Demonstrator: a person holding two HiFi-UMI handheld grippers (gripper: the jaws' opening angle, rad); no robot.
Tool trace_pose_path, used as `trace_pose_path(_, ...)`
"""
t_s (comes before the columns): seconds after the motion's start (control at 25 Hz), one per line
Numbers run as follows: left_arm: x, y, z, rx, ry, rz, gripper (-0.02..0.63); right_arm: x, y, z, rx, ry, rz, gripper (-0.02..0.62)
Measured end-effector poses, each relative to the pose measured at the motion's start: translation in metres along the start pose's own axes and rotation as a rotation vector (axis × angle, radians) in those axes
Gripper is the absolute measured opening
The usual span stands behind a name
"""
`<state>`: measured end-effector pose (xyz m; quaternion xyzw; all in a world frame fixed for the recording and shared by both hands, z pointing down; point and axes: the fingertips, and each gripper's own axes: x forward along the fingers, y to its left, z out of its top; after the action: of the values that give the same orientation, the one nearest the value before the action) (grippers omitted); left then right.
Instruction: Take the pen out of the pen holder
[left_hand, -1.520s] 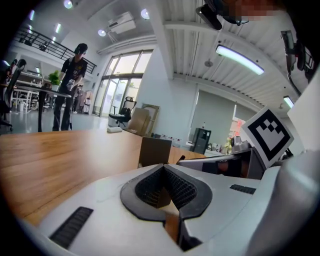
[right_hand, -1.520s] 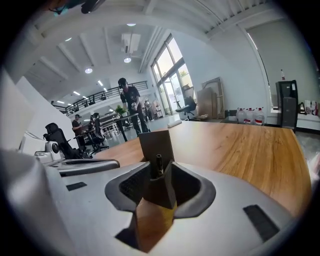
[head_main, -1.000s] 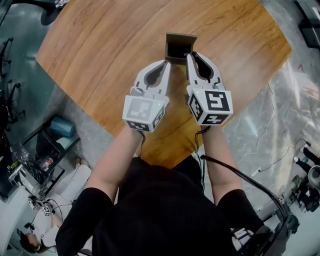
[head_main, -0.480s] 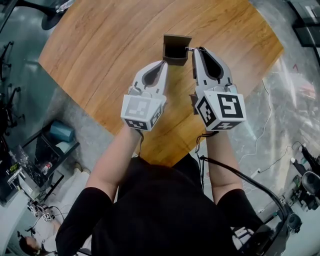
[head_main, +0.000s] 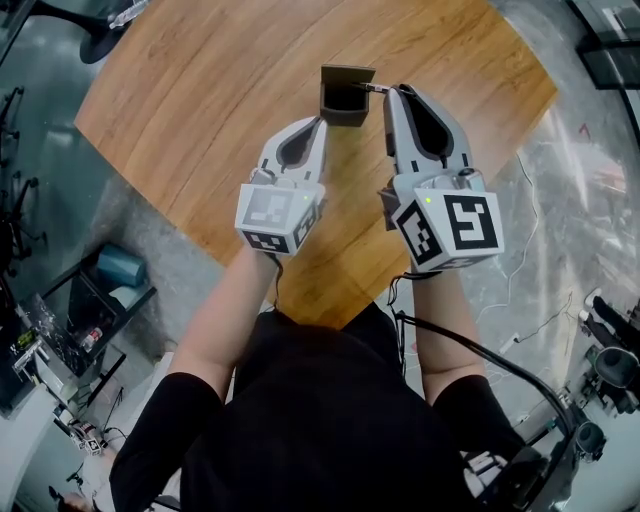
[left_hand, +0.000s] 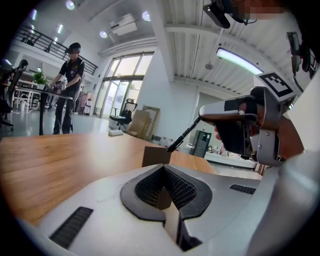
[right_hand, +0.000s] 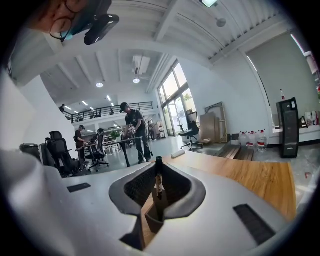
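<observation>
A small brown pen holder (head_main: 345, 96) stands on the wooden table (head_main: 200, 120). My right gripper (head_main: 392, 92) is shut on a dark pen (head_main: 376, 88) just right of and above the holder's rim. In the left gripper view the pen (left_hand: 183, 136) slants down from the right gripper (left_hand: 206, 113), its tip above the holder (left_hand: 155, 156). The right gripper view shows the pen (right_hand: 158, 186) upright between the jaws. My left gripper (head_main: 318, 123) is shut with nothing in it, just short of the holder's near left corner.
The table's angled near edge (head_main: 300, 300) runs close to the person's body. Cables (head_main: 520, 330) lie on the floor at the right. A bin and boxes (head_main: 110, 270) sit on the floor at the left. People and office chairs (right_hand: 95, 150) stand far off.
My right gripper has risen toward the camera with the pen, drawing it up from the holder. The left gripper has drifted slightly left and stays shut.
</observation>
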<state>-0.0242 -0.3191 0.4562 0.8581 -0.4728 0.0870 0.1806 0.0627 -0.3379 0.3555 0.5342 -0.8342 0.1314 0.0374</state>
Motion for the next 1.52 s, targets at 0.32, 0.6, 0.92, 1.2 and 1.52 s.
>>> trace_pose_path(0.32,0.004,0.003,-0.007,-0.001,0.001,0.002,0.000,0.013,-0.007,-0.032,0.002,0.064,-0.007,0.041)
trace_pose_path(0.6,0.006,0.010,-0.013,-0.001,0.014,0.013,0.000,0.033,-0.011,-0.083,-0.023,0.155,-0.012,0.041)
trace_pose_path(0.92,0.005,0.015,-0.025,-0.001,0.028,0.010,0.000,0.048,-0.007,-0.129,-0.046,0.225,-0.012,0.041)
trace_pose_path(1.2,0.001,0.017,-0.034,-0.002,0.026,0.008,0.000,0.048,-0.009,-0.153,-0.037,0.254,-0.027,0.041)
trace_pose_path(1.52,0.000,0.013,-0.030,0.001,0.024,0.015,0.000,0.041,-0.013,-0.141,-0.038,0.233,-0.040,0.043)
